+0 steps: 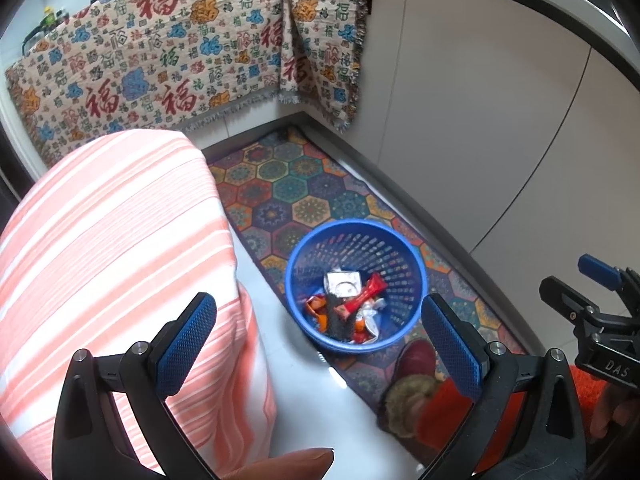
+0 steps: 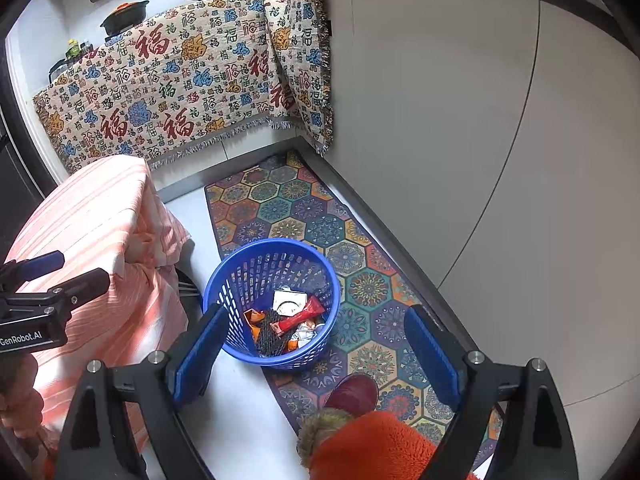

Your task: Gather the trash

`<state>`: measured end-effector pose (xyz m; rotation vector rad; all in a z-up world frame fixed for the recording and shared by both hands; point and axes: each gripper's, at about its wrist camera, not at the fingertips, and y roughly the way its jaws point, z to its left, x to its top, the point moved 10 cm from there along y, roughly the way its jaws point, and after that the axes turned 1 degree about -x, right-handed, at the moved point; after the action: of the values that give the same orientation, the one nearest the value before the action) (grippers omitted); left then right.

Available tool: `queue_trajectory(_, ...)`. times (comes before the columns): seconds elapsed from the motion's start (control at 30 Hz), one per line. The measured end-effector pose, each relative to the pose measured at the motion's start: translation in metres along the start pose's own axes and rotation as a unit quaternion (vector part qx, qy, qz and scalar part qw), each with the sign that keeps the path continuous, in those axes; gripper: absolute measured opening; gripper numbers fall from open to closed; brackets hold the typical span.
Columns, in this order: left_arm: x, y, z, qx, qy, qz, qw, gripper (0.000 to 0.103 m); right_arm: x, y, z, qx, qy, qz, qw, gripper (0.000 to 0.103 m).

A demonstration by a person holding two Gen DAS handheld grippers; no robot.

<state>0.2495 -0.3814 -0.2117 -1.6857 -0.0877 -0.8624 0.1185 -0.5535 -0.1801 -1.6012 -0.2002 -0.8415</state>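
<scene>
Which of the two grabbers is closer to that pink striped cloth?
Left. The left gripper hangs right beside the striped cloth, one finger overlapping it. The right gripper sits farther off, above the blue basket and patterned mat.

Basket point(image 2: 276, 300) sits on rug point(image 2: 304, 208), ahead of & below both tongs, wrappers point(image 2: 298, 316) inside. Draped table point(image 2: 96, 240) left of basket; cabinet fronts point(image 2: 460, 120) right; patterned cloth point(image 2: 180, 88) hangs behind.

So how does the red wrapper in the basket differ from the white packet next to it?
The red wrapper is long, narrow and twisted, lying diagonally over other trash; the white packet is squarish, flatter and printed with a dark ring. Both lie loose inside the blue basket, touched by neither gripper.
</scene>
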Motion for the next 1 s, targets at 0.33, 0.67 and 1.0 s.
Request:
queue_trajectory(0.33, -0.0005, -0.0001, -0.0016, -0.002, 0.003, 0.0, 1.0, 0.102, -0.0009, 0.0001, 0.0019, 0.001, 0.001, 0.0, 1.0, 0.091)
queue_trajectory(0.67, 0.0, 0.0005, -0.0028, -0.003, 0.003, 0.001, 1.0, 0.102, -0.0011, 0.001, 0.0017, 0.001, 0.0, 0.001, 1.0, 0.091)
queue_trajectory(1.0, -0.0008, 0.0008, -0.0052, -0.005, 0.004, 0.002, 1.0, 0.101, -0.0015, 0.0008, 0.0027, 0.001, 0.0, 0.001, 1.0, 0.091)
